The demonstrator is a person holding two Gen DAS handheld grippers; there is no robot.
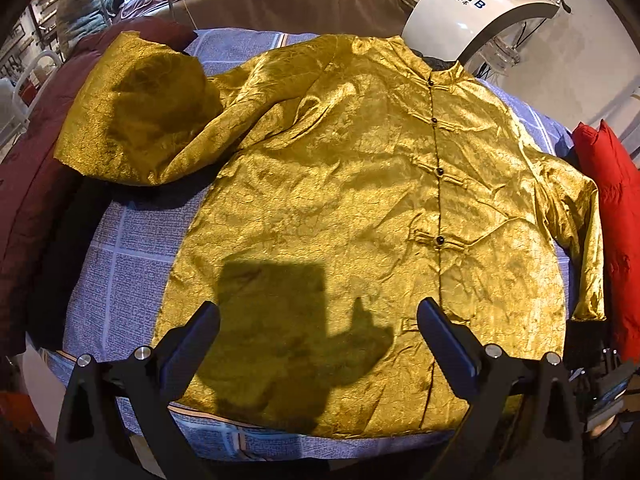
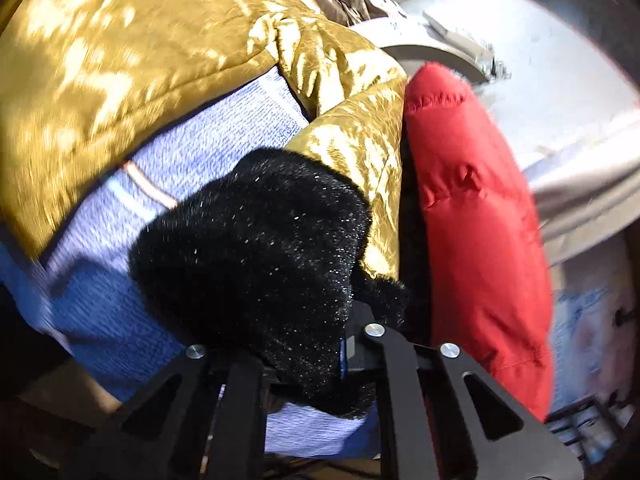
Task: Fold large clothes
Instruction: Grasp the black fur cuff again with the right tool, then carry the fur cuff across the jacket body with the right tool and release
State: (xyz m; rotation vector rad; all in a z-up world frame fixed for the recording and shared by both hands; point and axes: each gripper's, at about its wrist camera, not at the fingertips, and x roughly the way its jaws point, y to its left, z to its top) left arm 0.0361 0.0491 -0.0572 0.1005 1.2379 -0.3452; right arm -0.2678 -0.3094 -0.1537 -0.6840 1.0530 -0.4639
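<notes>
Between right gripper [image 2: 348, 344] fingers — gold jacket's [image 1: 360, 184] black cuff [image 2: 256, 248].

Supporting surface: a bed covered by a blue-grey printed sheet [image 1: 120, 248], marked with pale grid lines. A gold jacket [image 1: 340, 200] lies flat on it, front up, buttoned, collar at the far edge. One sleeve [image 1: 136, 108] is folded back over a maroon quilt [image 1: 28, 200] at the side. A red padded garment [image 1: 616, 220] lies at the opposite edge, touching the other sleeve.
</notes>
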